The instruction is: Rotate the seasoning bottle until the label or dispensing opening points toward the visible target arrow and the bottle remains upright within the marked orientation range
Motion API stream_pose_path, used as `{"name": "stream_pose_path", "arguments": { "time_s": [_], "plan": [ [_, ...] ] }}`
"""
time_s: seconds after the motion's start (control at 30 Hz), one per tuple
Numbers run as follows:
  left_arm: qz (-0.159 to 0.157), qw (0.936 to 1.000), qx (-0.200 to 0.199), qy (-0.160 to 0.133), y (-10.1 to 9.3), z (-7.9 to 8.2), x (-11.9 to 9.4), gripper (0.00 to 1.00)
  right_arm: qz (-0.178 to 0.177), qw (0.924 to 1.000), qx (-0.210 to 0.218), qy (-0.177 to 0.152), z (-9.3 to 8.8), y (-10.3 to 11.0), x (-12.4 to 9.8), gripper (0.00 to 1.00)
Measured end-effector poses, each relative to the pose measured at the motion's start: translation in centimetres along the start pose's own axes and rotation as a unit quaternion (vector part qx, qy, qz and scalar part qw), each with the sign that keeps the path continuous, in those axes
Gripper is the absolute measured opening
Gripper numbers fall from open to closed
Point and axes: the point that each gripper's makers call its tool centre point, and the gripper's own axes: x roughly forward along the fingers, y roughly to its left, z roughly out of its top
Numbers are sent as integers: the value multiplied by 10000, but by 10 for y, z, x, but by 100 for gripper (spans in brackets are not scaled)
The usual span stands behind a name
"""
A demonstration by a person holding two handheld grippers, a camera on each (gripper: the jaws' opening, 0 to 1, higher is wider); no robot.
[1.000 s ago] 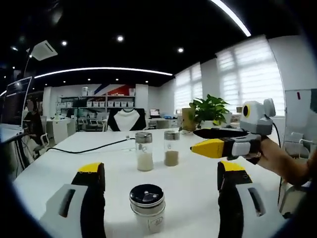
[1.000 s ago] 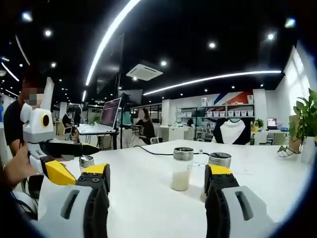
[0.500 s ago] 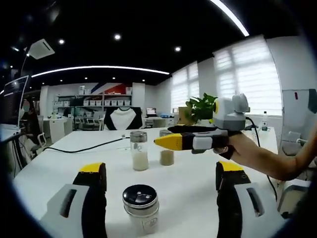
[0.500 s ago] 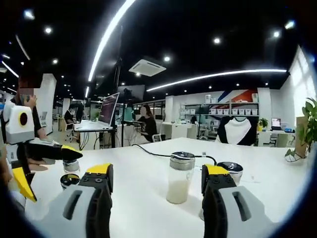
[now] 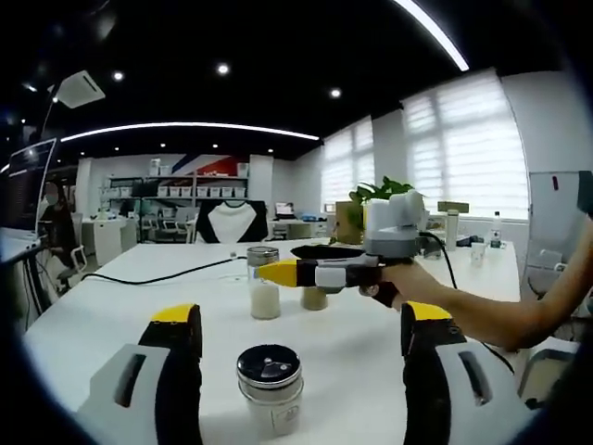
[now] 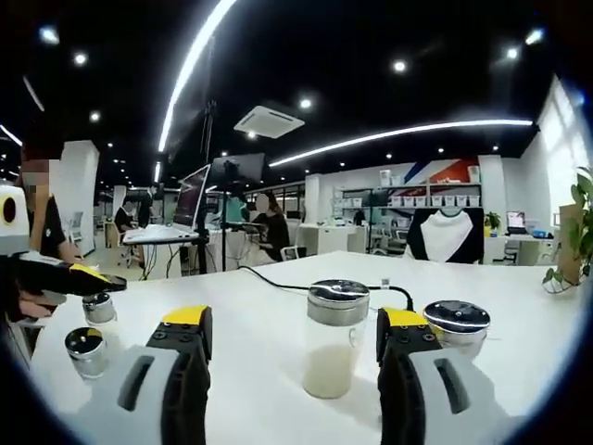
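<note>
Hand-held gripper (image 6: 292, 348) open over white table (image 6: 259, 306) (office bkgd).

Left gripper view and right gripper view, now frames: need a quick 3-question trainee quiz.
1. True or false: in the left gripper view, the left hand-held gripper is shut on the metal-lidded jar.
2. In the right gripper view, which bottle stands between the jaws of the right hand-held gripper? A: the bottle with pale powder; B: the bottle with the dark flat lid; C: a small jar at the left.
3. Fill in: a black ___ trails across the white table.

Key: 1 false, its jaws stand apart either side of the jar; 2 A; 3 cable.
</note>
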Motion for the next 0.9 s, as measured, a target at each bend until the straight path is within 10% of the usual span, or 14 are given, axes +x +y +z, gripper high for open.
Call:
{"name": "stream_pose_path", "arguments": {
  "time_s": [0.9],
  "plan": [
    [-438,9989,2,184,-10,-8,4,89,-335,9994,63,44,-24,-24,47,46]
  ]
}}
